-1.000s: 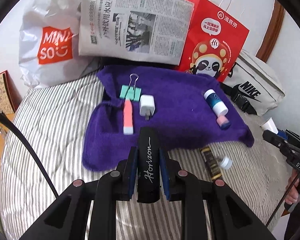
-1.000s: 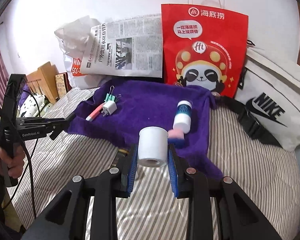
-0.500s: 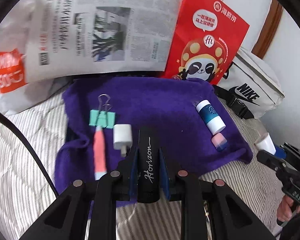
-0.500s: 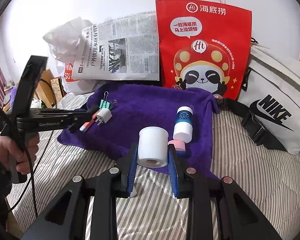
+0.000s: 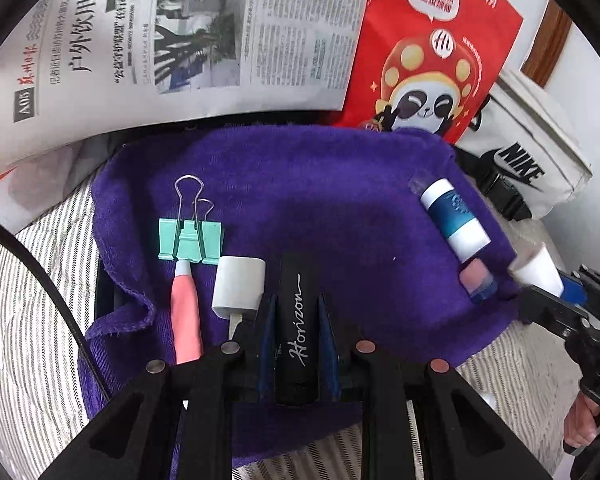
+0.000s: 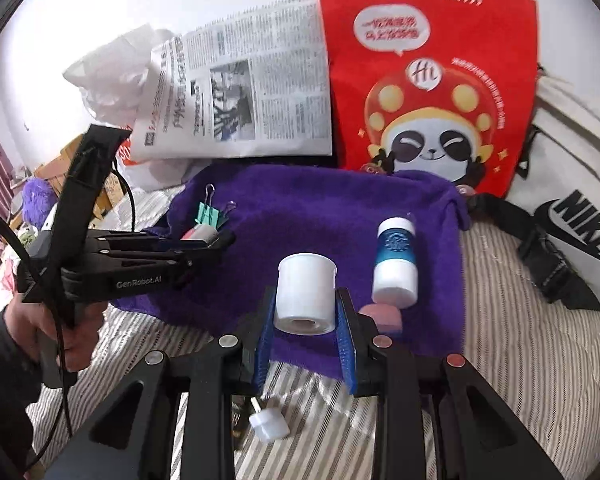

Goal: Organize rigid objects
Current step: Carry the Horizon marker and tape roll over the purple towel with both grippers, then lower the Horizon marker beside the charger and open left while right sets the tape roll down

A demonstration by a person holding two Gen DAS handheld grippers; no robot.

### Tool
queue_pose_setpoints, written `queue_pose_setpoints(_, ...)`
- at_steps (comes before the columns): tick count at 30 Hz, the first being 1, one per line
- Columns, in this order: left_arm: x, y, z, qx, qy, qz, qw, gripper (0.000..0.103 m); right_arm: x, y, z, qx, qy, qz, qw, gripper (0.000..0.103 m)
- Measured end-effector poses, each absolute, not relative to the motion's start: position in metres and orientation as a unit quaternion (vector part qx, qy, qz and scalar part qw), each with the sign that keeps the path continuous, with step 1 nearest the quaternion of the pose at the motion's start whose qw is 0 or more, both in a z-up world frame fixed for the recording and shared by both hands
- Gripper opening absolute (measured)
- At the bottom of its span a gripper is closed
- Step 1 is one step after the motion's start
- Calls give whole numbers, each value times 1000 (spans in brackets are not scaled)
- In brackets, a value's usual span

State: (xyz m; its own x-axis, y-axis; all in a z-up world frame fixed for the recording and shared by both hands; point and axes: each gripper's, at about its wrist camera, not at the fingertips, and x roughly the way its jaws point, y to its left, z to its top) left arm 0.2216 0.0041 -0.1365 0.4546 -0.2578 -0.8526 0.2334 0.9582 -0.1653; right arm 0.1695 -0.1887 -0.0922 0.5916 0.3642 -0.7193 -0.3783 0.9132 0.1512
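Note:
My left gripper [image 5: 296, 312] is shut on a black "Horizon" tube [image 5: 298, 332], held low over the purple towel [image 5: 320, 200] just right of a white charger plug [image 5: 239, 282], a pink pen [image 5: 186, 316] and a green binder clip [image 5: 190, 238]. My right gripper [image 6: 305, 316] is shut on a white cylindrical cap [image 6: 306, 294] above the towel's [image 6: 320, 208] front edge. A blue-and-white bottle [image 6: 394, 262] and a pink eraser [image 6: 382, 318] lie just right of it. The left gripper also shows in the right wrist view [image 6: 216, 246].
A newspaper [image 5: 180, 40], a red panda bag [image 6: 424, 76] and a white Nike bag [image 6: 572, 216] stand behind the towel. A white plastic bag [image 6: 112, 72] is at back left. A small white capped item [image 6: 268, 424] lies on the striped bedding [image 6: 520, 360] below my right gripper.
My left gripper has moved forward and down over the towel with the black tube, close beside the charger plug. My right gripper has advanced slightly toward the towel, still holding the white cap.

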Motion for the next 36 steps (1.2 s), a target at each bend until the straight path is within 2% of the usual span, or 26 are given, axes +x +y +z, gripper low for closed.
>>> queue_pose_setpoints(12, 218, -4, -148, 47, 505, -132, 852, 21, 205, -179, -122, -32, 424, 199, 883, 29)
queue_pose_setpoints(16, 215, -4, -145, 50, 503, -142, 851, 27, 221, -179, -131, -28, 439, 194, 877, 29)
queue_pose_setpoints(19, 210, 0, -140, 46, 498, -141, 854, 27, 232, -178, -137, -32, 447, 188, 874, 29)
queue_pose_setpoints(21, 204, 5, -133, 37, 494, -142, 857, 32, 238, -177, -138, -32, 450, 185, 873, 29)
queue_pose_setpoints(23, 199, 11, -127, 26, 490, -147, 859, 46, 244, -177, -138, -27, 453, 185, 872, 29)
queue_pose_setpoints(24, 196, 14, -125, 20, 489, -148, 860, 48, 249, -176, -137, -25, 454, 184, 872, 29)
queue_pose_setpoints(36, 165, 41, -109, -9, 489, -132, 862, 48, 274, -162, -150, -50, 471, 157, 867, 29)
